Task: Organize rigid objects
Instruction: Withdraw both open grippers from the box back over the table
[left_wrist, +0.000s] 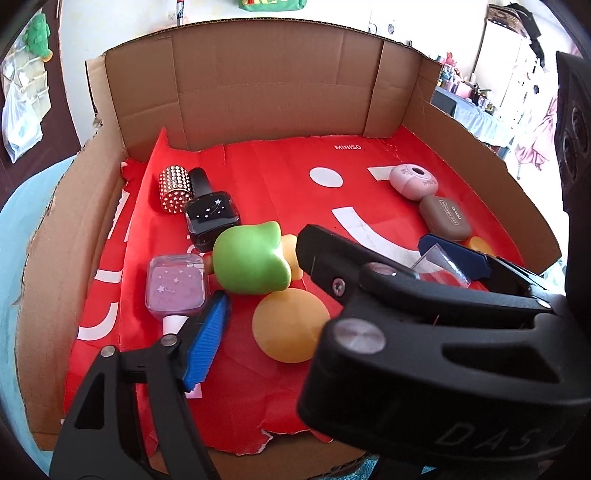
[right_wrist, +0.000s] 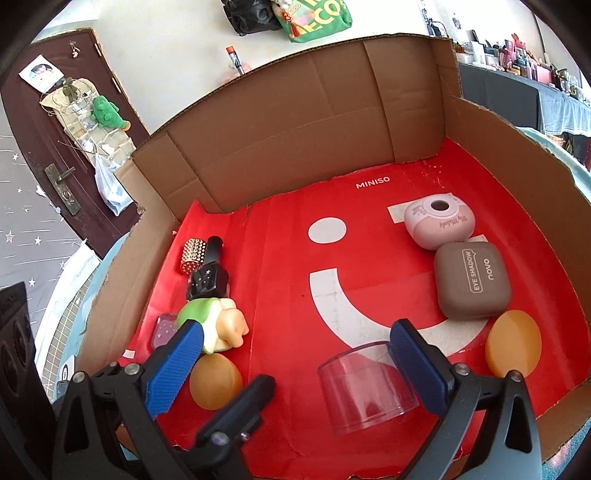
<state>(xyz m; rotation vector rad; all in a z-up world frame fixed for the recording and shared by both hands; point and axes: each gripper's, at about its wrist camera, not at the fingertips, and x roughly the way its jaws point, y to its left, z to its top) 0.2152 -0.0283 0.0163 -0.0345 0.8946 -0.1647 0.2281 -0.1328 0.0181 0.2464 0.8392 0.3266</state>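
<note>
Two open grippers over a cardboard box lined with red paper

Nearest the right wrist camera, the right gripper (right_wrist: 295, 363) stands wide open, its right pad beside a clear plastic cup (right_wrist: 364, 387) lying on its side – the pads do not press on it. The left gripper (left_wrist: 273, 295) is about half open and holds nothing; an orange egg-shaped sponge (left_wrist: 290, 325) lies between its fingers, untouched. Just beyond are a green toy (left_wrist: 251, 260) and a lilac bottle (left_wrist: 175, 286), then a black bottle (left_wrist: 210, 218) touching a studded gold cap (left_wrist: 173, 188). On the right side sit a second orange sponge (right_wrist: 513, 343), a brown eye-shadow case (right_wrist: 472, 280) and, farther back, a pink case (right_wrist: 437, 221) – all inside the cardboard box (right_wrist: 295, 122) on the red paper (right_wrist: 280, 258).
</note>
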